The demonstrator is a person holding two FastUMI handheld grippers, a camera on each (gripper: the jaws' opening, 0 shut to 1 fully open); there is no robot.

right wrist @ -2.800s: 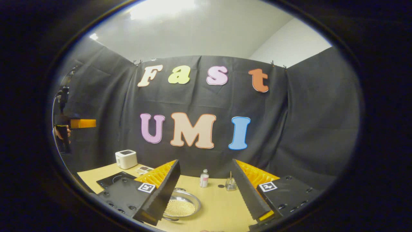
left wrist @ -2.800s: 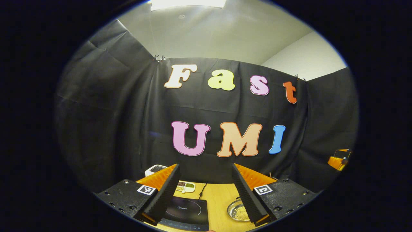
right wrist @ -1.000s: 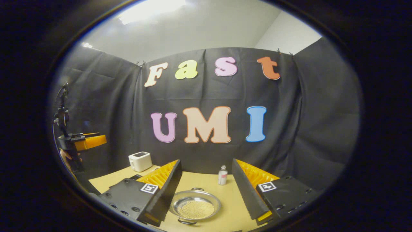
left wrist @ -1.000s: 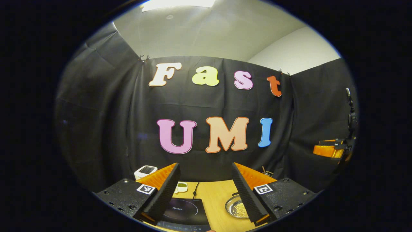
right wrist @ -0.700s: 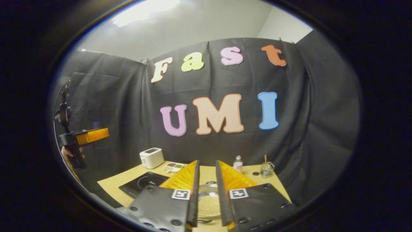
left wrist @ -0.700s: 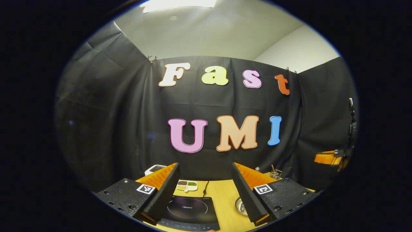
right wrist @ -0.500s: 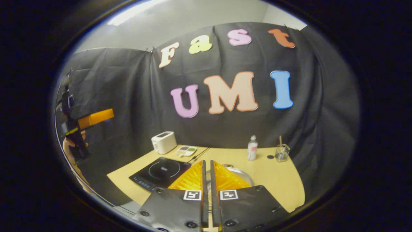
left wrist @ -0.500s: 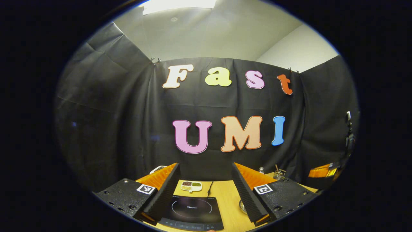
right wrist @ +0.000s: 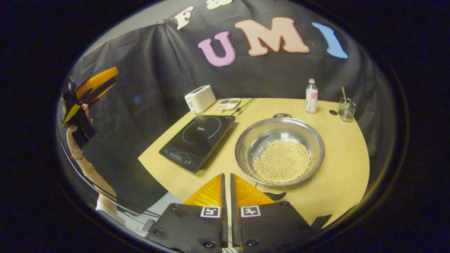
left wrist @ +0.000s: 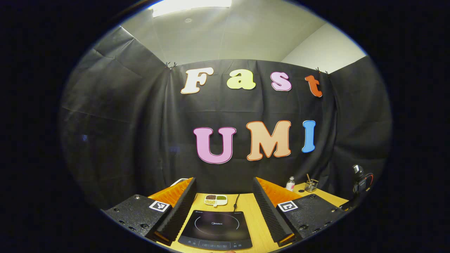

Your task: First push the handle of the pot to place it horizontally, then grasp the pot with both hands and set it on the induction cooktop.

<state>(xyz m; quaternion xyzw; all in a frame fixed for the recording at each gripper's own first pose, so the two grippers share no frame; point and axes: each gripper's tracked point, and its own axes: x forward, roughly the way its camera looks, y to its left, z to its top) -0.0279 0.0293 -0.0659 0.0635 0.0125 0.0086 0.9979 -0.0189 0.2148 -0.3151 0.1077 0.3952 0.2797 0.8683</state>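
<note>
A steel pot (right wrist: 280,151) with pale beans in it stands on the wooden table (right wrist: 346,168), to the right of the black induction cooktop (right wrist: 198,137). Its near dark handle (right wrist: 274,195) points toward me and its far handle (right wrist: 282,115) points away. My right gripper (right wrist: 226,175) is shut on nothing, above the table's near edge, just left of the near handle. My left gripper (left wrist: 224,180) is open and empty, held level above the cooktop (left wrist: 216,225). In the right gripper view it shows as the left gripper (right wrist: 94,82), held high in a hand at the far left.
Along the back of the table stand a white toaster (right wrist: 199,98), a small divided dish (right wrist: 228,103), a bottle (right wrist: 311,95) and a glass with a stick (right wrist: 346,108). The cooktop's cord runs toward the wall. The table's front edge is rounded.
My right gripper shut its fingers and tipped down toward the table, bringing the pot and cooktop into full sight. The left gripper turned slightly, so the cooktop now lies between its fingers.
</note>
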